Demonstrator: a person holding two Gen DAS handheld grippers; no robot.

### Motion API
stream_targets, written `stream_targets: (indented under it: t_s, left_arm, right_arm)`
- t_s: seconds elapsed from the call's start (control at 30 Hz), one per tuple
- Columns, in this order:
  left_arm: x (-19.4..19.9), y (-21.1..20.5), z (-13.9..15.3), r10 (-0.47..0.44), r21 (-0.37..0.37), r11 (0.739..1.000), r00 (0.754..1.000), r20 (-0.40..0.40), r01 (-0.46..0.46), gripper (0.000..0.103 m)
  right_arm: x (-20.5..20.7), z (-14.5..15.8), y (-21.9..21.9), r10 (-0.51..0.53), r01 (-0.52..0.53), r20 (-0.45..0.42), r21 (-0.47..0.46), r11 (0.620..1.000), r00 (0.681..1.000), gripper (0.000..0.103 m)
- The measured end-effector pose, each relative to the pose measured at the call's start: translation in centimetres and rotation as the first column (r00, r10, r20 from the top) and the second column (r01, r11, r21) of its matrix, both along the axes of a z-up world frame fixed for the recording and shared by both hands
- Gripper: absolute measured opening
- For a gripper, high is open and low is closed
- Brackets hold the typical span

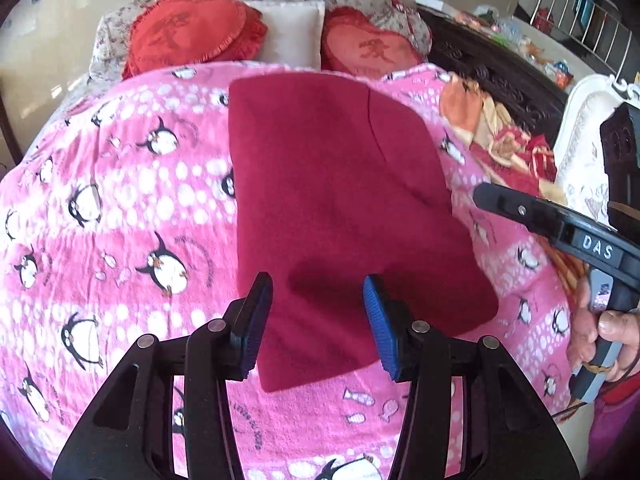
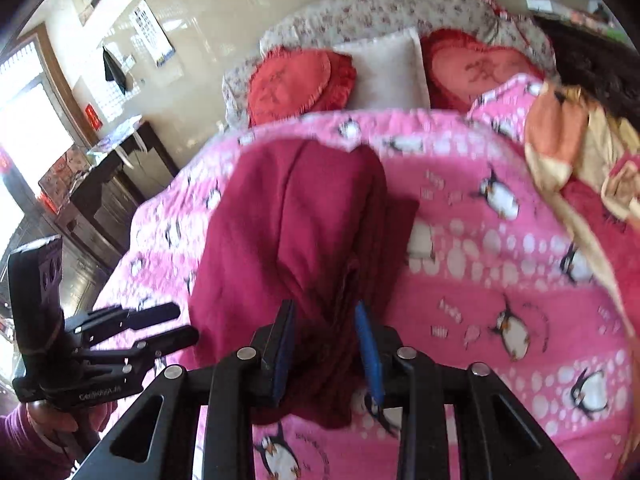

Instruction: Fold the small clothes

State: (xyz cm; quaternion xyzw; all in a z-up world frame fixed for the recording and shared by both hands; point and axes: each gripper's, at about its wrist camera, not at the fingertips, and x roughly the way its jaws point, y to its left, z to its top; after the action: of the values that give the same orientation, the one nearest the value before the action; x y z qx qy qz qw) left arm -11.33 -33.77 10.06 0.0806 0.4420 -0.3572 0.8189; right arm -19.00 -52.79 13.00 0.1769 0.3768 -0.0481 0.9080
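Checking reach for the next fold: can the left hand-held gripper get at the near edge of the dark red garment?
Probably yes: the left hand-held gripper is open right above the dark red garment, with nothing between.

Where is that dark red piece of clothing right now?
The dark red garment lies folded on the pink penguin blanket, mid-bed, below the red heart cushions. In both wrist views its near edge sits between open jaws.

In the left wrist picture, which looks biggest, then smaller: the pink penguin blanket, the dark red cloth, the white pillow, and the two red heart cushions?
1. Pink penguin blanket
2. Dark red cloth
3. The two red heart cushions look about alike.
4. White pillow

The cushions and pillow lie farther away, so they may really be bigger.
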Motion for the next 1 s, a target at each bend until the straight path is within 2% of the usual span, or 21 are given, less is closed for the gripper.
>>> stream_targets:
  t_s: [0.07,0.13,0.23,0.27,0.3,0.4,0.43,0.5,0.57,0.63,0.7,0.83,0.93,0.97,1.0]
  left_arm:
    - [0.3,-0.7,0.0,0.010,-0.001,1.000,1.000,-0.002,-0.010,0.047]
    - [0.4,-1.3,-0.3,0.007,0.001,1.000,1.000,-0.010,-0.007,0.047]
    - [0.2,-2.3,-1.2,-0.011,0.029,1.000,1.000,-0.016,0.011,0.047]
    - [0.1,-2.5,-1.4,-0.013,0.032,0.999,1.000,-0.014,0.013,0.047]
    - [0.0,-2.7,-1.5,-0.015,0.035,0.999,1.000,-0.009,0.015,0.047]
    - [-0.1,-3.2,-1.8,-0.017,0.037,0.999,1.000,-0.001,0.017,0.051]
    - [-0.1,-3.4,-1.9,-0.022,0.031,0.999,1.000,-0.004,0.022,0.054]
    - [-0.1,-3.9,-2.3,-0.028,0.030,0.999,1.000,0.001,0.028,0.055]
    - [-0.4,-4.4,-2.4,-0.036,0.047,0.998,0.999,0.021,0.035,0.055]
    - [-0.7,-4.6,-2.4,-0.037,0.066,0.997,0.999,0.038,0.035,0.055]
    - [-0.6,-4.5,-2.4,-0.033,0.070,0.997,0.999,0.032,0.031,0.055]
    - [-0.6,-4.0,-2.2,-0.018,0.060,0.998,1.000,0.024,0.016,0.055]
    - [-0.7,-3.6,-1.7,-0.010,0.055,0.998,1.000,0.019,0.009,0.055]
    - [-0.8,-3.4,-1.6,-0.007,0.053,0.999,1.000,0.020,0.006,0.055]
    - [-1.0,-3.3,-1.4,-0.005,0.052,0.999,1.000,0.024,0.004,0.055]
  right_arm:
    - [1.1,0.3,-0.6,-0.039,0.038,0.021,0.005,0.999,0.999,0.052]
    - [3.0,0.2,-1.8,-0.082,0.081,0.019,0.026,0.996,0.996,0.052]
    - [6.0,-0.9,-3.9,-0.113,0.113,-0.004,0.129,0.985,0.994,0.052]
    - [6.7,-1.3,-4.2,-0.110,0.111,-0.011,0.149,0.983,0.994,0.047]
    - [7.7,-1.7,-4.4,-0.102,0.104,-0.026,0.146,0.984,0.994,0.031]
    - [8.7,-1.3,-4.0,-0.072,0.073,-0.036,0.036,0.997,0.997,0.015]
    - [8.9,-1.1,-3.7,-0.065,0.064,-0.036,-0.020,0.998,0.997,0.014]
    - [9.5,-1.3,-3.2,-0.067,0.061,-0.041,-0.142,0.988,0.997,0.009]
    - [10.6,-2.9,-3.3,-0.090,0.071,-0.073,-0.237,0.969,0.993,0.009]
    - [10.6,-3.9,-4.1,-0.103,0.086,-0.075,-0.198,0.976,0.992,0.009]
    - [10.1,-3.4,-4.4,-0.112,0.101,-0.059,-0.159,0.982,0.992,0.009]
    - [7.6,-1.1,-4.1,-0.107,0.104,-0.036,-0.077,0.992,0.994,0.010]
    - [5.7,0.4,-2.1,-0.053,0.052,-0.013,-0.032,0.998,0.999,0.014]
    - [5.2,0.6,-1.4,-0.034,0.034,-0.012,-0.023,0.999,0.999,0.017]
    - [4.5,0.8,-0.4,-0.016,0.015,-0.016,-0.028,1.000,1.000,0.028]
